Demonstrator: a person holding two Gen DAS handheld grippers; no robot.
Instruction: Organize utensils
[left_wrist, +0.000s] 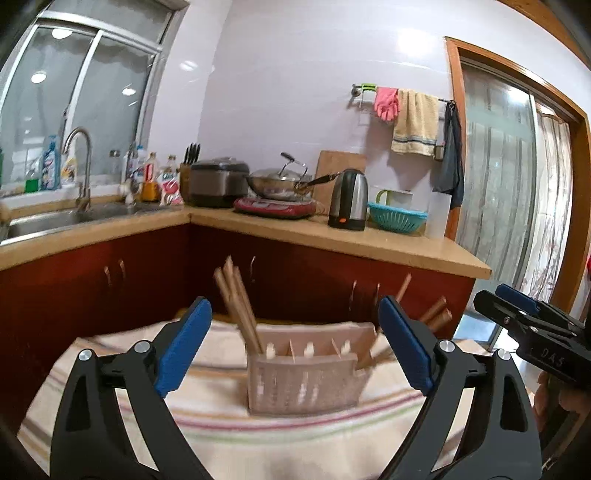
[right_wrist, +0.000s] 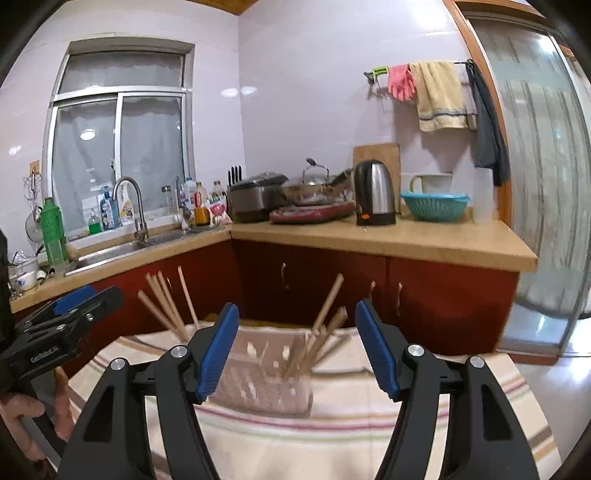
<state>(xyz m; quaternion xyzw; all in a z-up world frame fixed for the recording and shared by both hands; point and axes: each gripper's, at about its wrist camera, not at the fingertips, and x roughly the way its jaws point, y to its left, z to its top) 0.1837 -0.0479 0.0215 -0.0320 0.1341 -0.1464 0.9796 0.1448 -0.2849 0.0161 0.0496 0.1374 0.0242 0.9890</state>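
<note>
A pinkish perforated utensil holder (left_wrist: 303, 376) stands on a striped cloth (left_wrist: 295, 439); it also shows in the right wrist view (right_wrist: 266, 380), blurred. Wooden chopsticks (left_wrist: 236, 302) lean out of its left compartment and more chopsticks (left_wrist: 436, 314) out of its right end. In the right wrist view the left bundle (right_wrist: 166, 306) and right bundle (right_wrist: 321, 336) both show. My left gripper (left_wrist: 295, 347) is open and empty, just in front of the holder. My right gripper (right_wrist: 295, 350) is open and empty, also facing the holder.
Behind the cloth runs an L-shaped wooden counter (left_wrist: 369, 236) over red cabinets, with a sink (left_wrist: 55, 218), rice cooker (left_wrist: 218, 181), wok (left_wrist: 280, 181), kettle (left_wrist: 349, 199) and teal basket (left_wrist: 397, 218). A glass door (left_wrist: 498, 177) is at the right.
</note>
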